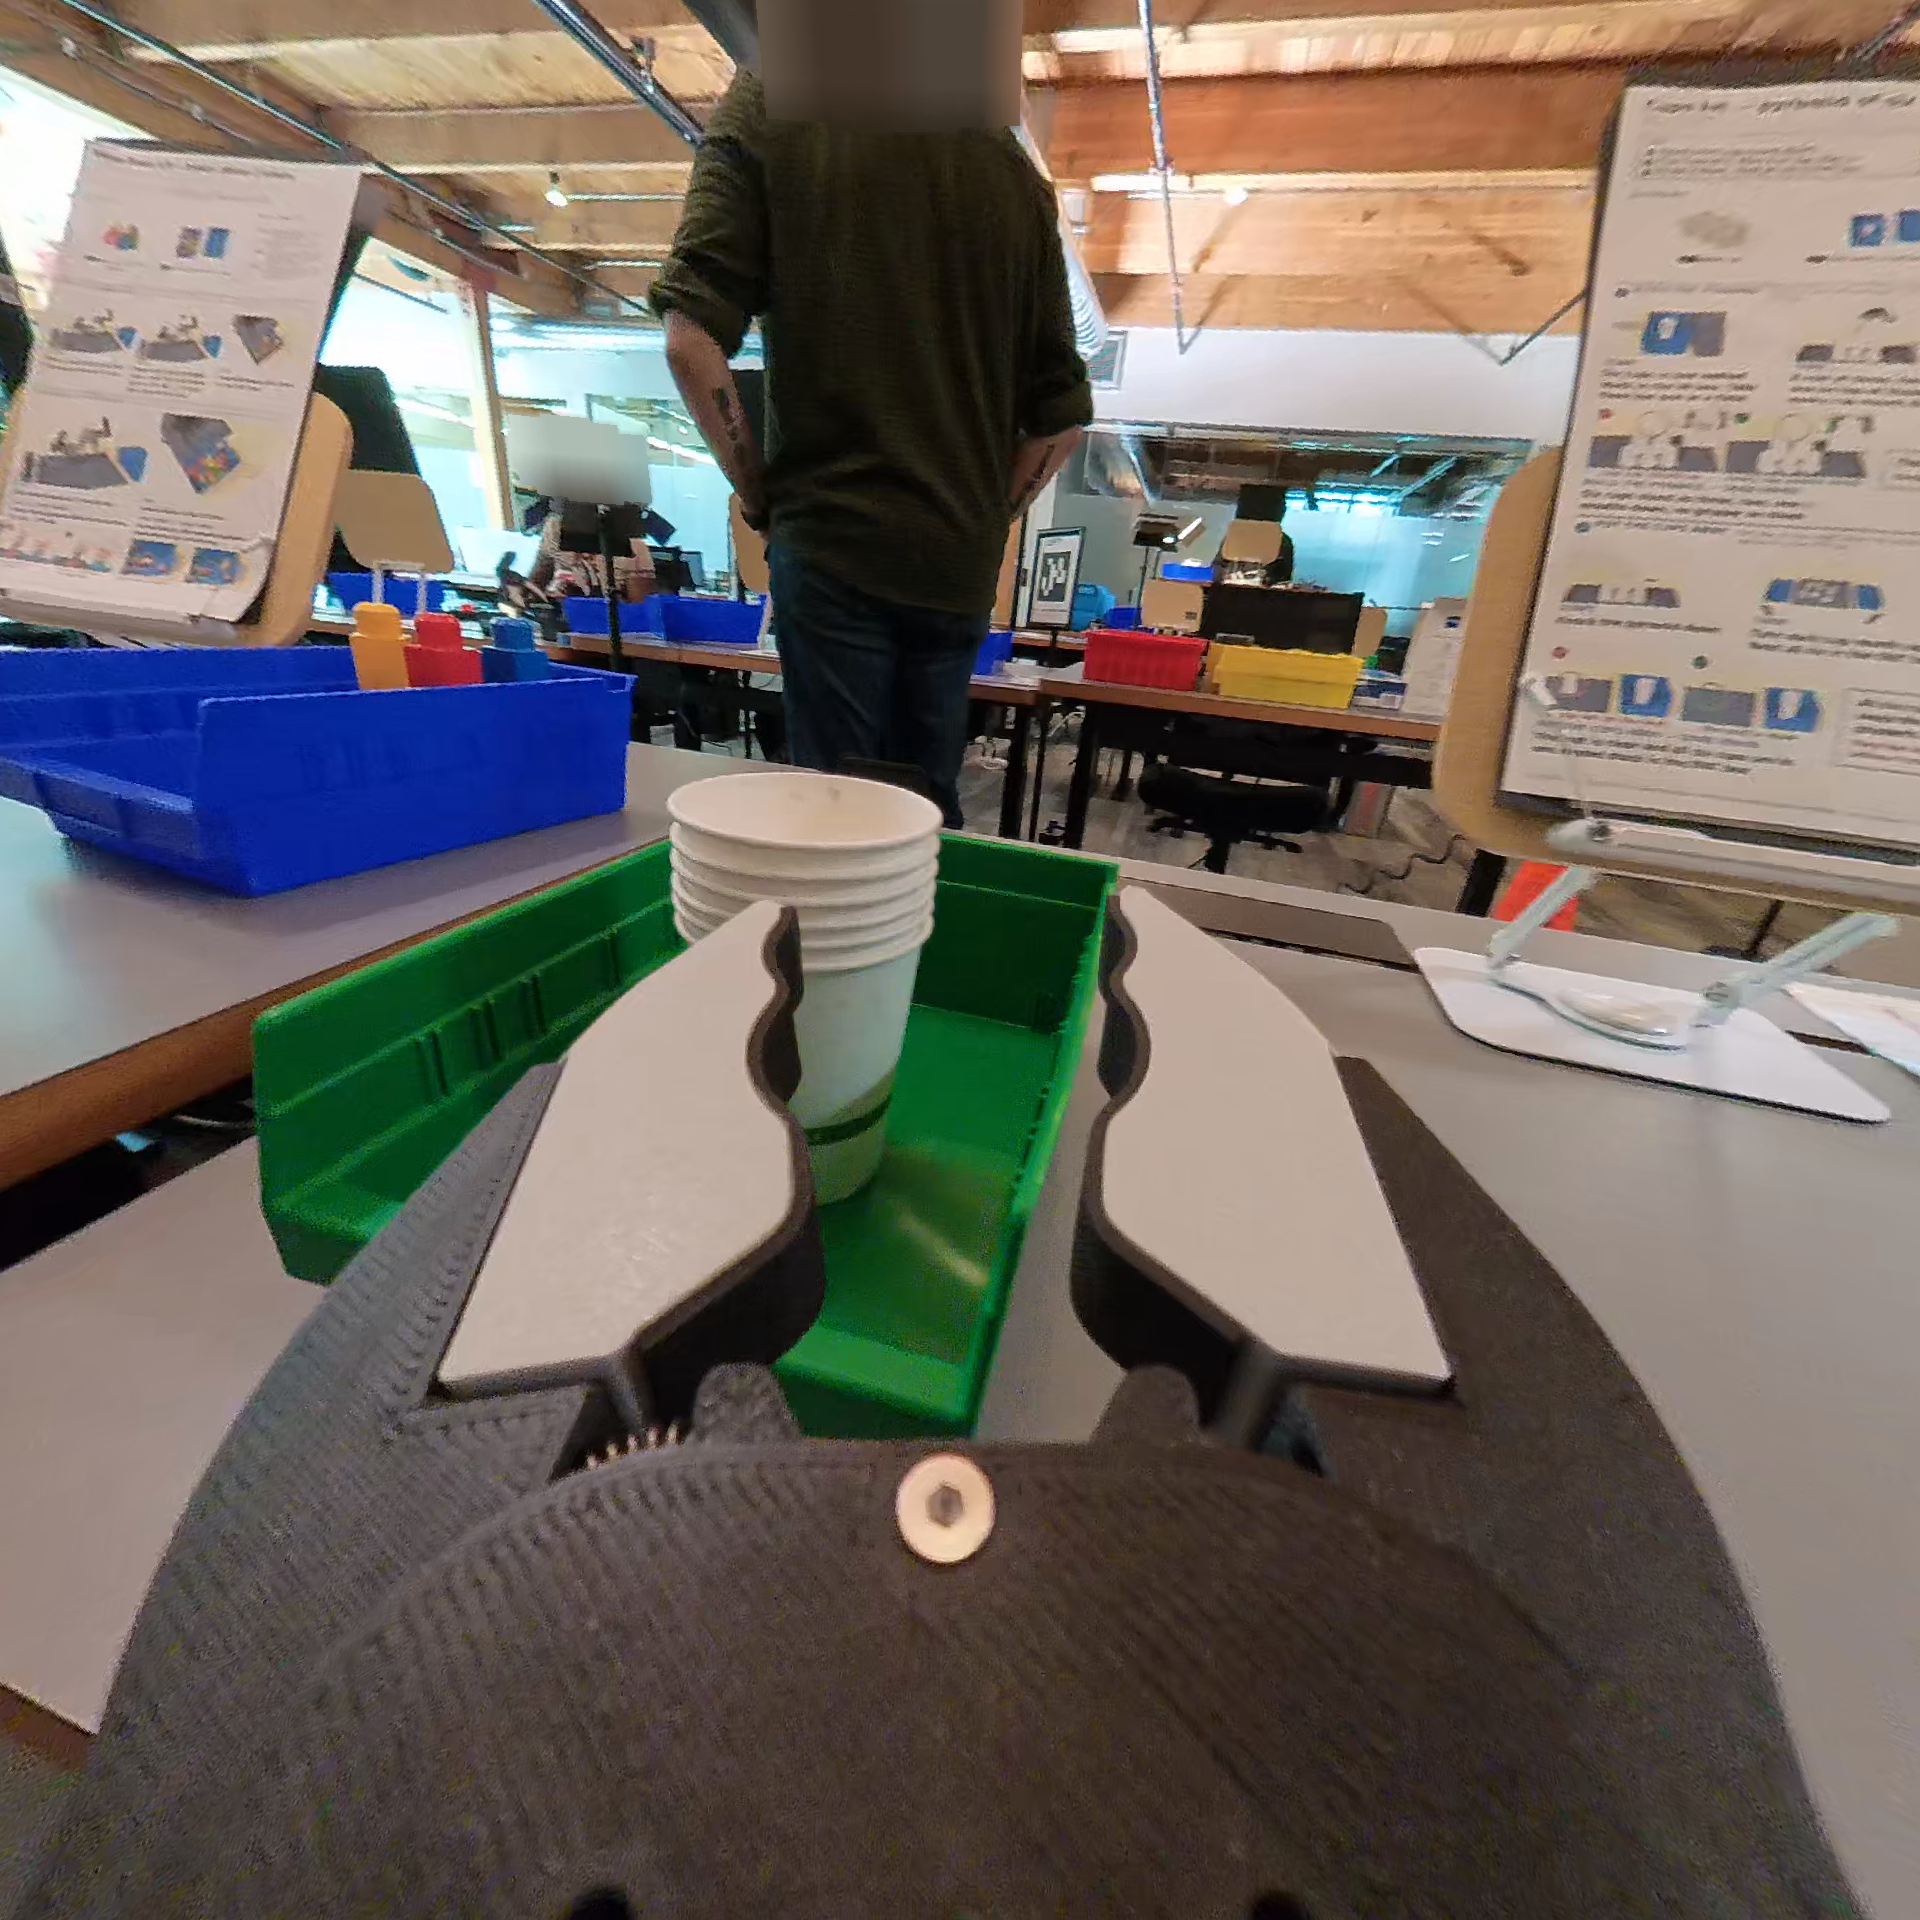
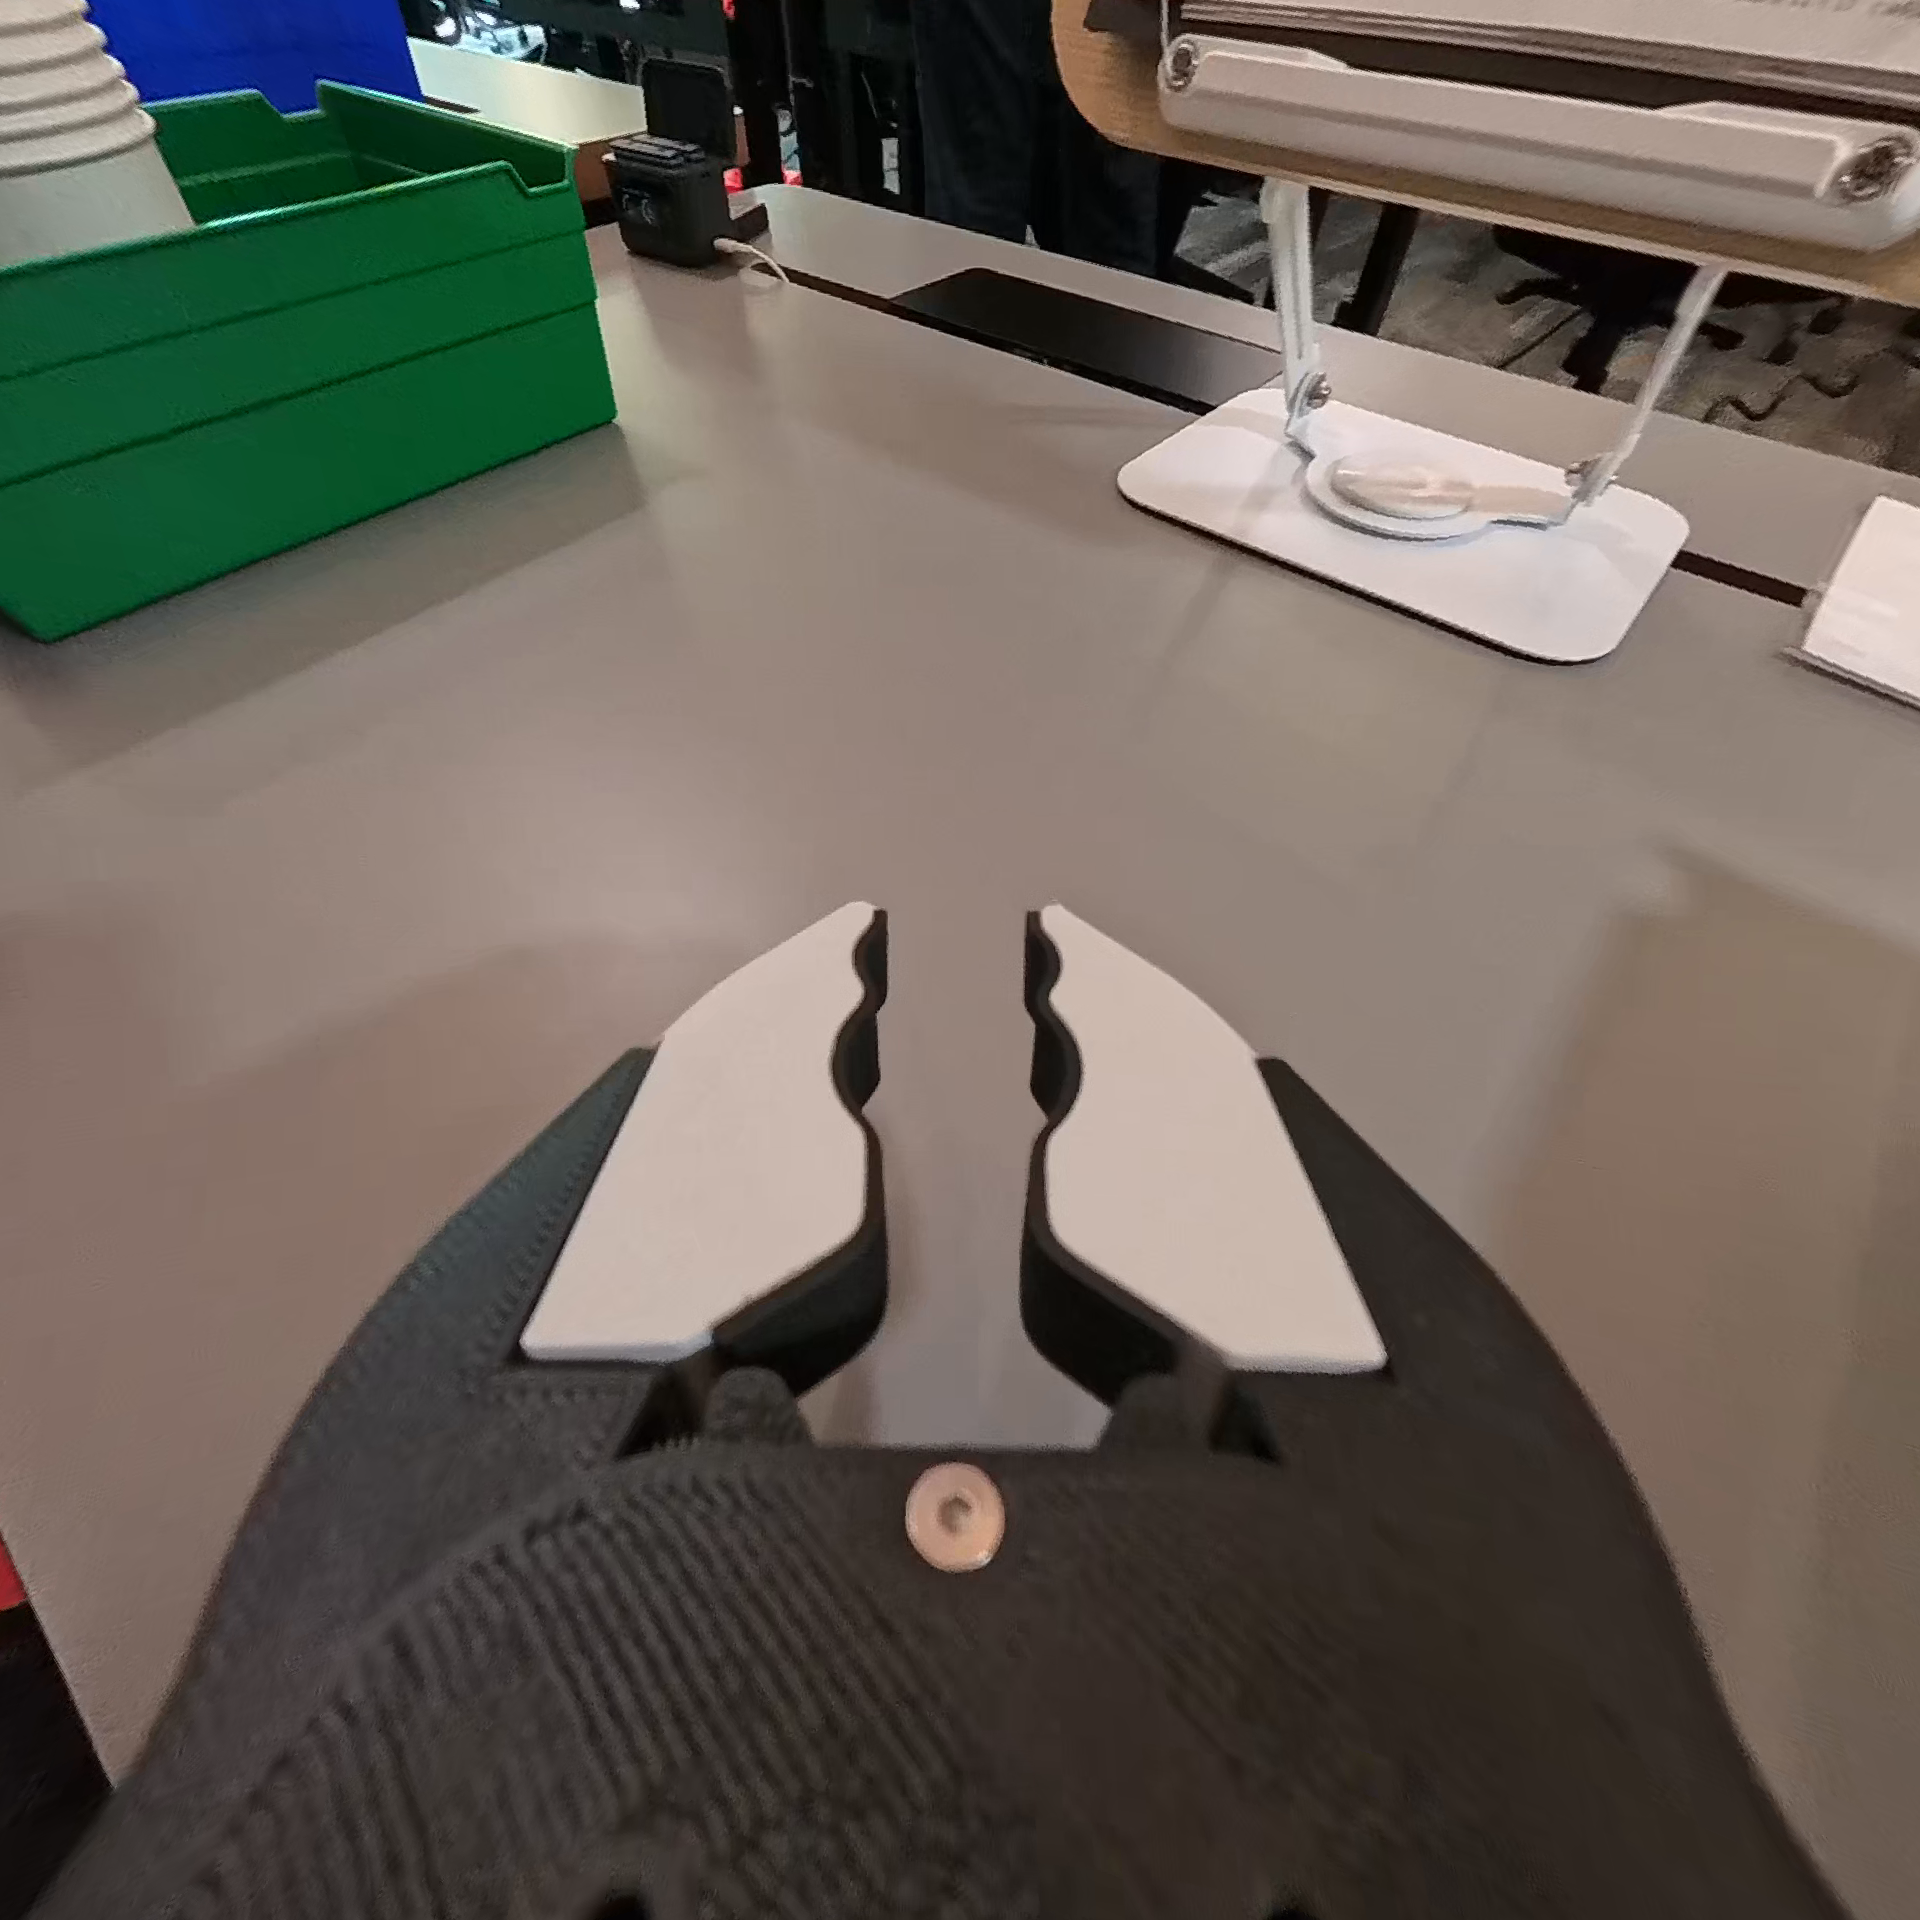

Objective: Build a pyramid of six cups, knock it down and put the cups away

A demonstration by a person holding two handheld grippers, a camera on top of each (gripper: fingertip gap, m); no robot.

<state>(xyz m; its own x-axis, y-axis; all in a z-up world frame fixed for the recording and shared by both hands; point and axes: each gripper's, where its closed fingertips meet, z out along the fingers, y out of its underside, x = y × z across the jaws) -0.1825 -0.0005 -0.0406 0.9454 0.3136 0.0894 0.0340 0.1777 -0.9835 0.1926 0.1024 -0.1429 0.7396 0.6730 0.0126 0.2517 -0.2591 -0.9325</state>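
Observation:
A stack of several white paper cups (image 1: 821, 935) stands upright in a green plastic bin (image 1: 499, 1029) on the grey table. My left gripper (image 1: 948, 920) is open, just in front of the bin, with the cup stack between its fingers but nearer the left finger; nothing is gripped. My right gripper (image 2: 956, 920) is open with a narrow gap and empty, low over the bare grey table (image 2: 831, 675). The green bin (image 2: 291, 364) and the edge of the cup stack (image 2: 62, 114) show at the far left of the right wrist view.
A blue bin (image 1: 312, 758) with yellow, red and blue blocks sits back left. A white document stand (image 2: 1403, 520) holds an instruction sheet at the right. A small black device (image 2: 670, 203) with a cable lies behind the green bin. A person (image 1: 883, 416) stands beyond the table.

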